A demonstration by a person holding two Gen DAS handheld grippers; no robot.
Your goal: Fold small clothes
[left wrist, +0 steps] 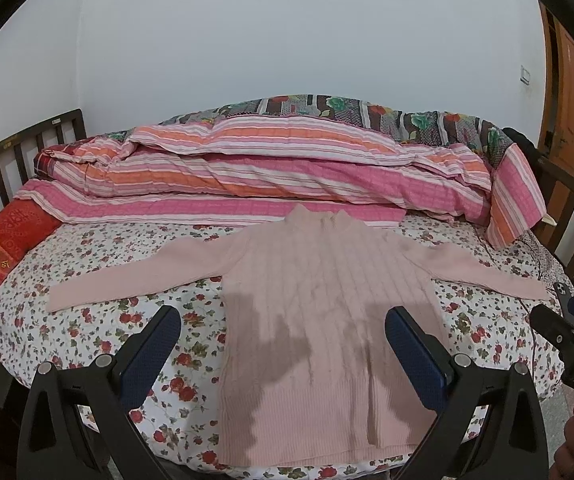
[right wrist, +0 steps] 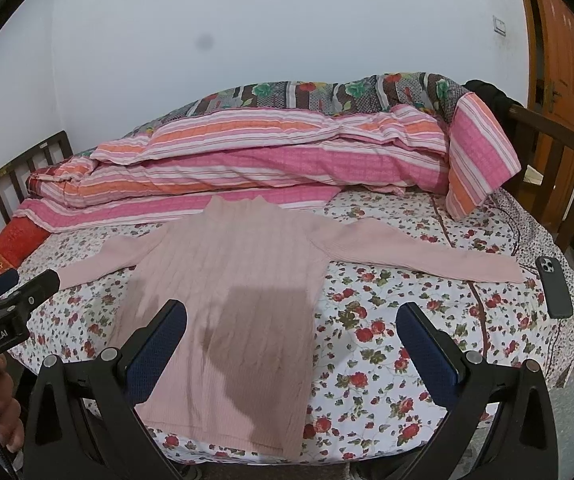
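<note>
Since soft and limp, pink sweater (left wrist: 319, 312) best pinched at sleeve cuffs; left gripper (left wrist: 283, 354) and right gripper (right wrist: 291, 344) wide open, empty.

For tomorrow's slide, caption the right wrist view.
Open right gripper hovering above a pink sweater spread flat, sleeves out, on a floral bedsheet.
</note>
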